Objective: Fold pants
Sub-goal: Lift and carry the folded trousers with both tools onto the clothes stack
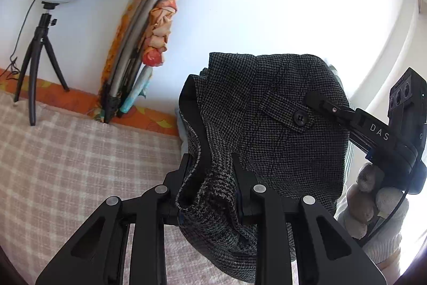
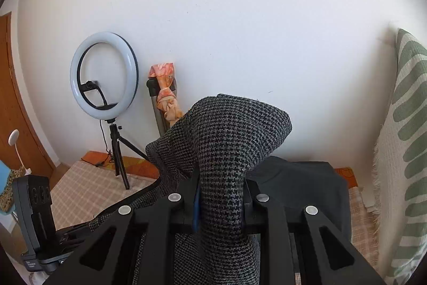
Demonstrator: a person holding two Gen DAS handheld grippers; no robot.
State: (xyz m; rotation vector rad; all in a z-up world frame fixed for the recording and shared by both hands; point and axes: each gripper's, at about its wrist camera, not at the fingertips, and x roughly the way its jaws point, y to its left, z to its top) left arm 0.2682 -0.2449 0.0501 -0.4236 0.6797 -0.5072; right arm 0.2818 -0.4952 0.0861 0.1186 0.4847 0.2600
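The pants (image 1: 280, 124) are dark grey houndstooth with a buttoned pocket flap (image 1: 289, 111). My left gripper (image 1: 212, 178) is shut on a bunched fold of them and holds them up above the bed. The right gripper (image 1: 323, 104) shows at the right in the left wrist view, gripping the pants by the flap, with a gloved hand below it. In the right wrist view my right gripper (image 2: 220, 194) is shut on a thick fold of the pants (image 2: 226, 140), which rises and drapes over it. The left gripper's body (image 2: 37, 221) shows at the lower left there.
A pink checked bedspread (image 1: 80, 151) lies below. A ring light on a small tripod (image 2: 105, 76) stands at the wall, beside a folded stand wrapped in orange cloth (image 1: 157, 26). A dark garment (image 2: 307, 186) lies behind the right gripper. A green-patterned cloth (image 2: 405, 151) hangs at right.
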